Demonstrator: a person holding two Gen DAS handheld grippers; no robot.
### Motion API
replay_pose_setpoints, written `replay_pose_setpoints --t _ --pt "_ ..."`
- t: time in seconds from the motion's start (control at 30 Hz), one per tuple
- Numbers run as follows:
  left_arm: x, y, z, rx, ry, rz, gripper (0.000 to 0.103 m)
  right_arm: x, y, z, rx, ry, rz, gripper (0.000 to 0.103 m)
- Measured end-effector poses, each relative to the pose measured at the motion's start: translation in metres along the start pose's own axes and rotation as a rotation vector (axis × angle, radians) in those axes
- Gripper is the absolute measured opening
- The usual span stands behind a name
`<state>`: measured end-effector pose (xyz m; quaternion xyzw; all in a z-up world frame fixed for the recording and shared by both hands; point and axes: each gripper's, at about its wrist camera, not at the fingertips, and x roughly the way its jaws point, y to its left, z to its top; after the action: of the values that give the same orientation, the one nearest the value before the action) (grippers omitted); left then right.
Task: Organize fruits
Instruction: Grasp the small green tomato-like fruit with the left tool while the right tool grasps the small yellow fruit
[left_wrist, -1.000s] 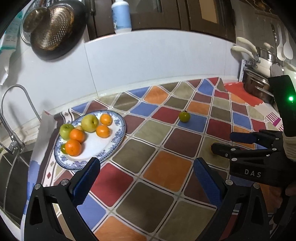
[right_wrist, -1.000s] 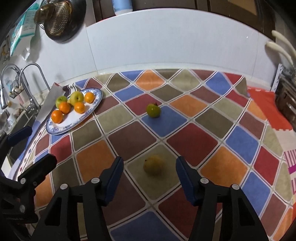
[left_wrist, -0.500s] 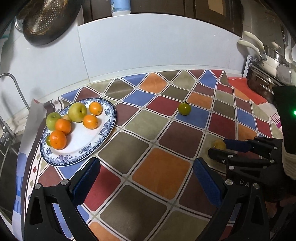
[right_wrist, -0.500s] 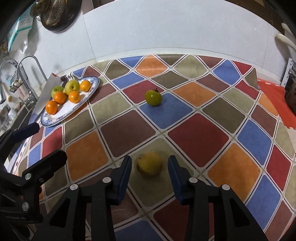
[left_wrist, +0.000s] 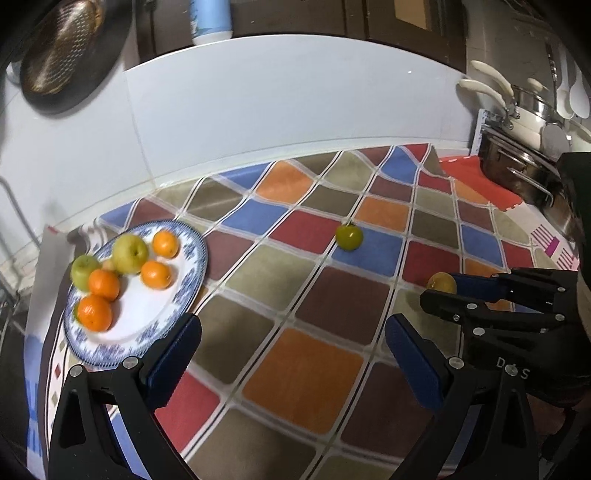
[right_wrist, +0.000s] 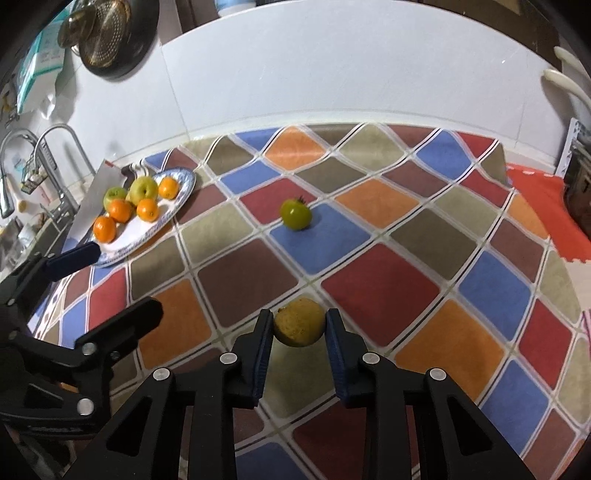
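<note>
Gripping the yellow fruit (right_wrist: 298, 326) at lower centre of its frame, the right gripper (right_wrist: 299, 345) had both pads pressed against it. The left gripper (left_wrist: 291, 354) stood wide apart, holding nothing. Several fruits already lay on the blue-rimmed plate (left_wrist: 184, 306) at left; the green fruit (left_wrist: 348, 236) remained on the checked cloth (left_wrist: 303, 373).

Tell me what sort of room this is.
Most likely a home kitchen: a faucet at the left, a strainer hanging on the wall, and pots on a rack at the right of the counter.
</note>
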<state>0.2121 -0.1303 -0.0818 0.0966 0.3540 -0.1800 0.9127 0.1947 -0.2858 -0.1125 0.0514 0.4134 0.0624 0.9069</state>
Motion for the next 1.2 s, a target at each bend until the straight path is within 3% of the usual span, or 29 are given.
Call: replay_pose_setpoints --t 0.33,0.7,1.0,1.2 --pt "0.036 -0.010 0.036 0.047 0.009 -0.098 0.088 -0.001 -0.018 0.021 0.060 -0.049 -0.040 0.030" --pt "0.080 -0.028 0.057 0.120 0.057 -0.155 0.075 0.007 -0.039 0.035 0.114 -0.069 -0.083 0.030" --pt "0.112 -0.036 0.069 0.157 0.095 -0.186 0.056 0.023 -0.057 0.041 0.146 -0.053 -0.110 0.030" --pt "0.122 -0.036 0.070 0.156 0.110 -0.199 0.037 0.033 -0.061 0.043 0.155 -0.045 -0.106 0.030"
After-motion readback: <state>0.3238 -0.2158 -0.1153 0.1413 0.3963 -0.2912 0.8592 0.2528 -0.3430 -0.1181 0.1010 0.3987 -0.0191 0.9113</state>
